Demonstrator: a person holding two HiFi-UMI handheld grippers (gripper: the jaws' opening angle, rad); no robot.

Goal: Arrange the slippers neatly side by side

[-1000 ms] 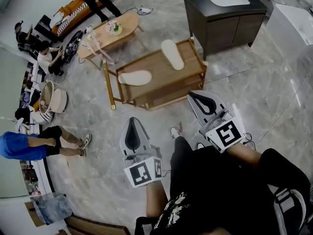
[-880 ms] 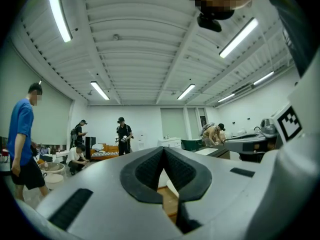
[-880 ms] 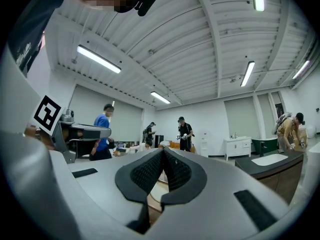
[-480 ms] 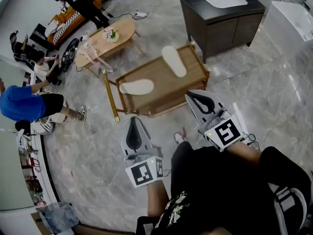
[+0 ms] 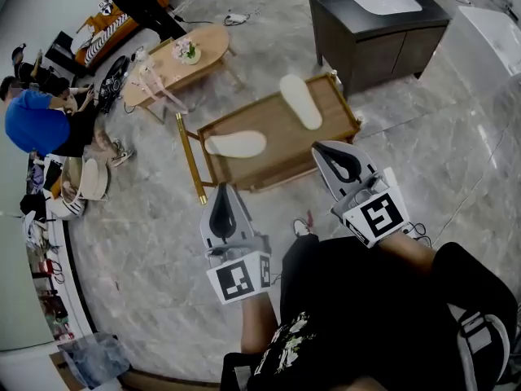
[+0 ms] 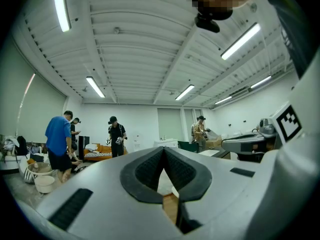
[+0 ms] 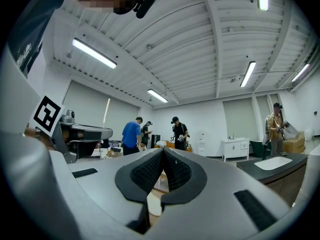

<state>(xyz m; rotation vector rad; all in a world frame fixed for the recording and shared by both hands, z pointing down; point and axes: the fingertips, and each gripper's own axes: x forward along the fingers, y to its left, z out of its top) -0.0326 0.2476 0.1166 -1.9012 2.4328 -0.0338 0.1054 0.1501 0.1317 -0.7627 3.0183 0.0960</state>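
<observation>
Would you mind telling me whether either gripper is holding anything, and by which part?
Nothing is held: the left gripper and the right gripper are both shut and empty.

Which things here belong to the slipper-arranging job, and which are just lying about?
Job: pale slipper, second slipper, wooden rack under them, left hand-held gripper, right hand-held gripper, both shut and empty.
Lying about: oval coffee table, sink cabinet, basket.

A dark sink cabinet (image 5: 374, 51) stands beyond the wooden rack (image 5: 281, 141), an oval table (image 5: 210, 43) to its left.
</observation>
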